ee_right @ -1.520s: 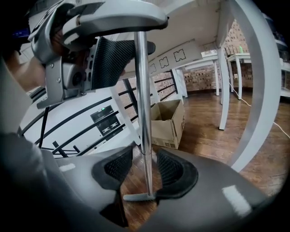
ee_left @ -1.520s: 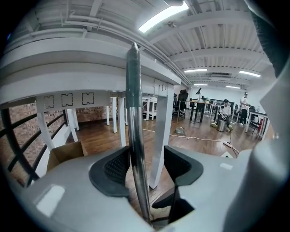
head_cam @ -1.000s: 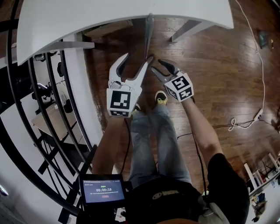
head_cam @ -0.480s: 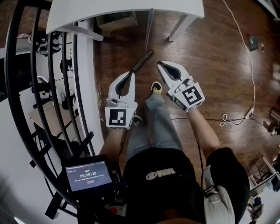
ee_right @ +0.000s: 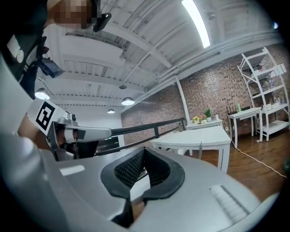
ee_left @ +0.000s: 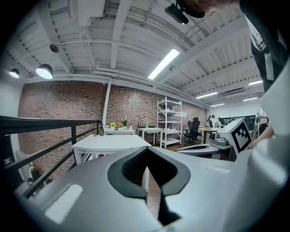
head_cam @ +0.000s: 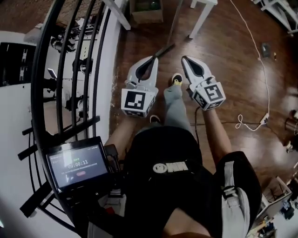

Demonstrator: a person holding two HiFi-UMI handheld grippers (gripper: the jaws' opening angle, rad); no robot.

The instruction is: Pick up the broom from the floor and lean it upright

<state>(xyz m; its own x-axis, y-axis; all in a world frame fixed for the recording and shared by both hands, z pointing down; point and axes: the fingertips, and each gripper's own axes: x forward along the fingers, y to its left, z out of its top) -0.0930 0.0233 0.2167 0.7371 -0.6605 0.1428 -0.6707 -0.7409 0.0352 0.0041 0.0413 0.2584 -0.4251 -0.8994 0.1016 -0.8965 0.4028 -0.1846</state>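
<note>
The broom stands apart from both grippers, its dark head on the wood floor and its grey handle rising toward the white table. In the right gripper view the thin handle shows upright against the table's edge. My left gripper and right gripper are held side by side in front of the person's body, well above the floor. Both are shut with nothing between the jaws, as the left gripper and right gripper show in their own views.
A black railing runs along the left, with a tablet screen below it. A cardboard box sits under the table. A white cable trails over the floor at right. White shelves and desks stand farther back.
Both grippers were open around the broom's lower end a second ago. They have let go, shut, and risen up and back toward the body. The broom stays by the table.
</note>
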